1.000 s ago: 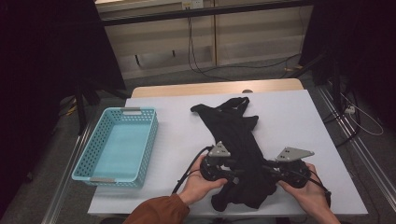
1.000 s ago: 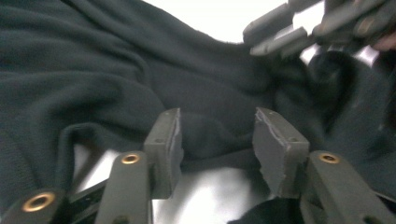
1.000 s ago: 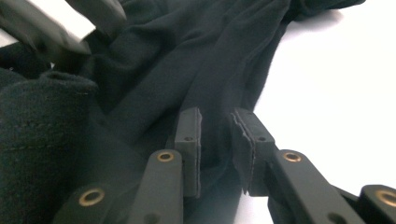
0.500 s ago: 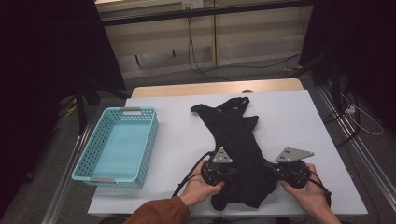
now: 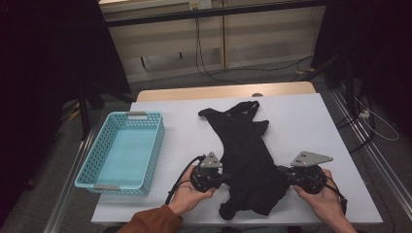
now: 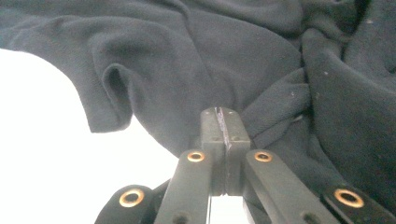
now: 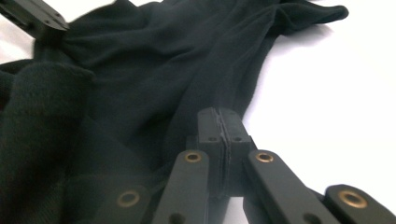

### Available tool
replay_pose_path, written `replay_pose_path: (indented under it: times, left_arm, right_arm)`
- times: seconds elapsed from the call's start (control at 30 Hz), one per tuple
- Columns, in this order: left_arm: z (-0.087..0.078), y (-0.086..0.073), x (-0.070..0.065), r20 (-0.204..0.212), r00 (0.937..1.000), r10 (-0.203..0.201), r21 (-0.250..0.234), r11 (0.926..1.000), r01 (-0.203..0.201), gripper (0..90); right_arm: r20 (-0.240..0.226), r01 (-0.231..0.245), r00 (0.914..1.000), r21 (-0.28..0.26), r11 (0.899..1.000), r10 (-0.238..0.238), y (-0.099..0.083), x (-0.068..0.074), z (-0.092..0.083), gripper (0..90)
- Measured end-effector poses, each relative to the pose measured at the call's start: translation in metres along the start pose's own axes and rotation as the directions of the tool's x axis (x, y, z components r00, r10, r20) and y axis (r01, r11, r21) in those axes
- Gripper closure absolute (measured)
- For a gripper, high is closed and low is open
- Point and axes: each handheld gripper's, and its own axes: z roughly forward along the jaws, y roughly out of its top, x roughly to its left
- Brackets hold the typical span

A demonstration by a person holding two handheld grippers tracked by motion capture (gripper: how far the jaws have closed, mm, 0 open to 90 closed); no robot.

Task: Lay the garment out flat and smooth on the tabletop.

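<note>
A black garment (image 5: 245, 150) is lying crumpled lengthwise on the white worktop (image 5: 311, 121), right of the empty blue basket (image 5: 121, 150). The left tool (image 5: 224, 178) is pinching the cloth's left edge with its jaws fully closed, and the right tool (image 5: 281, 171) is clamping the right edge likewise. Both hands should be drawing apart evenly, keeping the fabric low and taut, so neither thin pinch is slipping free.

The jaws of both grippers have just been closed on the black garment (image 5: 245, 155). The left gripper (image 5: 224, 177) has been drawn toward the lower left of the frame, and the garment's near end, bunched before, is now pulled wider between it and the right gripper (image 5: 281, 171).
</note>
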Motion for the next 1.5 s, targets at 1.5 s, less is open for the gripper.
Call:
replay_pose_path:
  times: [1.5]
  left_arm:
    - [-0.051,-0.012,0.041,-0.086,0.9890,-0.121,-0.134,0.9851,0.108,74.2]
  right_arm:
    - [0.072,-0.047,0.9961,-0.059,0.997,0.051,0.020,-0.042,0.009,75.0]
